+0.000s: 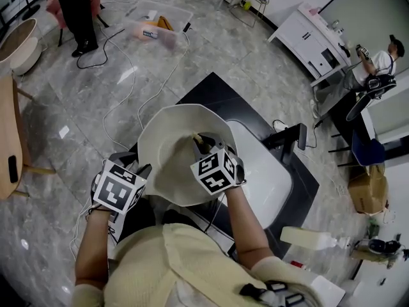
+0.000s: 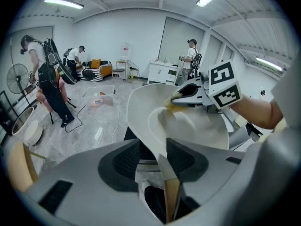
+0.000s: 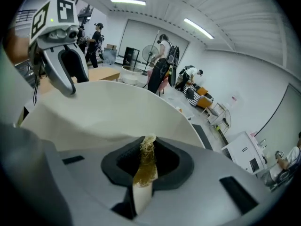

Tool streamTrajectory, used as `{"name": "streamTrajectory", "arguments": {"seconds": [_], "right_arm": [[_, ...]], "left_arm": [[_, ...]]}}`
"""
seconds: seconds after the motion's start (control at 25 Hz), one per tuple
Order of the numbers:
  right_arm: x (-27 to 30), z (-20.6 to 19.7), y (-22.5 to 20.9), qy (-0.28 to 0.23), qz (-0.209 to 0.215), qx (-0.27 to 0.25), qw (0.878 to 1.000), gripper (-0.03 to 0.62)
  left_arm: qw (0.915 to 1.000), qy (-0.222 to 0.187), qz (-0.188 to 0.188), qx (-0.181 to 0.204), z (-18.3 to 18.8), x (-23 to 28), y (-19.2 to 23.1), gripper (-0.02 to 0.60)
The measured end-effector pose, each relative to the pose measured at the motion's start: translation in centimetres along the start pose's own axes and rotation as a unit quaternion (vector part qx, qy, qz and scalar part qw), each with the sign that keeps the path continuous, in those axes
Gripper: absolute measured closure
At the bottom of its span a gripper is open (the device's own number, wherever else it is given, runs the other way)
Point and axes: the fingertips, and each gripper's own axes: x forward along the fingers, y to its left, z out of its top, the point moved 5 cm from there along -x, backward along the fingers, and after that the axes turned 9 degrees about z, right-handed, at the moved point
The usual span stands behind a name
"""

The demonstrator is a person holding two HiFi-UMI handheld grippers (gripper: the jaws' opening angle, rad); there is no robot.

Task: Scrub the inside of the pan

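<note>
A white pan [image 1: 167,155] is held tilted above the black counter, its inside facing me. My left gripper [image 1: 136,173] is shut on the pan's handle [image 2: 171,192] at the near rim, which is clamped between its jaws. My right gripper [image 1: 206,148] reaches into the pan and is shut on a scrub brush [image 3: 145,167] with yellowish fibres. The brush's tip [image 1: 197,137] rests against the pan's inner wall. In the left gripper view the right gripper [image 2: 184,94] and the brush [image 2: 171,105] sit over the pan's bowl [image 2: 197,128]. The left gripper [image 3: 60,60] shows beyond the pan's rim [image 3: 108,109] in the right gripper view.
Under the pan lies a black counter [image 1: 216,92] with a white basin [image 1: 271,178]. A white bottle [image 1: 312,238] lies at the right. Cables cross the marble floor [image 1: 121,75]. A clear plastic box [image 1: 156,23], a wooden table [image 1: 9,133], a white cabinet [image 1: 312,40] and several people stand around.
</note>
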Motion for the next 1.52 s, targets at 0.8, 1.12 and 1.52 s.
{"name": "streamTrajectory", "arguments": {"seconds": [0.8,1.12,1.52], "right_arm": [[2.9,1.6,5.2,0.038,0.126,-0.092,0.987,0.537],[2.5,2.3,7.9,0.033,0.207,-0.135,0.969,0.537],[1.6,1.4,10.7,0.072,0.314,-0.171,0.931,0.537]], "left_arm": [[1.0000,0.001,0.000,-0.003,0.0,0.3,-0.1,0.399],[1.0000,0.002,-0.001,-0.006,-0.1,0.1,0.1,0.399],[0.9999,0.004,-0.005,-0.008,0.0,0.1,0.0,0.399]]}}
